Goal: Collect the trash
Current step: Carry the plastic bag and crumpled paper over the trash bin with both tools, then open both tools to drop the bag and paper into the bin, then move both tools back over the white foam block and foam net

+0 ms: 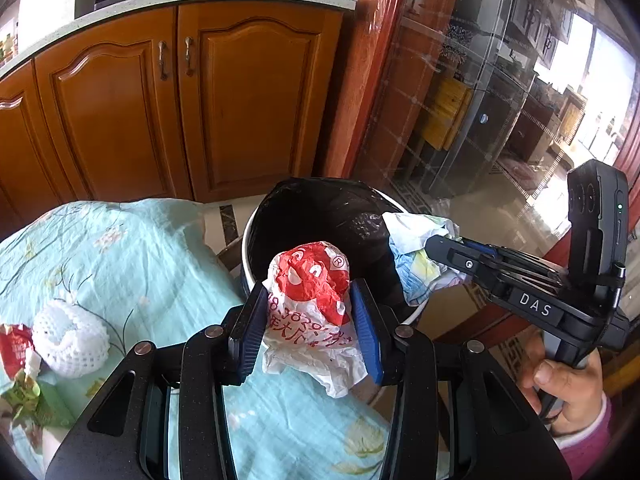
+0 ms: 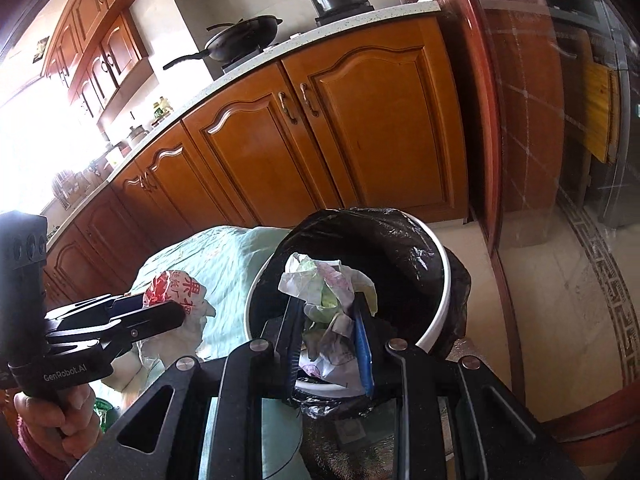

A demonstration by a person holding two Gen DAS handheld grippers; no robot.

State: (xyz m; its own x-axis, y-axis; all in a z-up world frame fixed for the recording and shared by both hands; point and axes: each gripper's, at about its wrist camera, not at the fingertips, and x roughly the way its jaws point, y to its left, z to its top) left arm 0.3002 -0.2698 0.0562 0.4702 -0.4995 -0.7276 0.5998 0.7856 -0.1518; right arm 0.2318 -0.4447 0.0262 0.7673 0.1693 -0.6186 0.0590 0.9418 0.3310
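Note:
My left gripper (image 1: 310,316) is shut on a crumpled red and white plastic bag (image 1: 316,292), held at the table's edge beside the bin; it also shows in the right wrist view (image 2: 176,292). My right gripper (image 2: 328,320) is shut on a wad of crumpled paper wrappers (image 2: 328,288), held over the open mouth of the white trash bin (image 2: 440,308) lined with a black bag. In the left wrist view the right gripper (image 1: 436,248) holds the wad (image 1: 412,256) at the bin's right rim (image 1: 246,256).
A table with a light blue floral cloth (image 1: 120,248) carries a white foam net (image 1: 70,338), a red wrapper (image 1: 14,346) and green packaging (image 1: 28,396) at its left. Wooden cabinets (image 1: 160,100) stand behind; a glass door (image 1: 500,100) is on the right.

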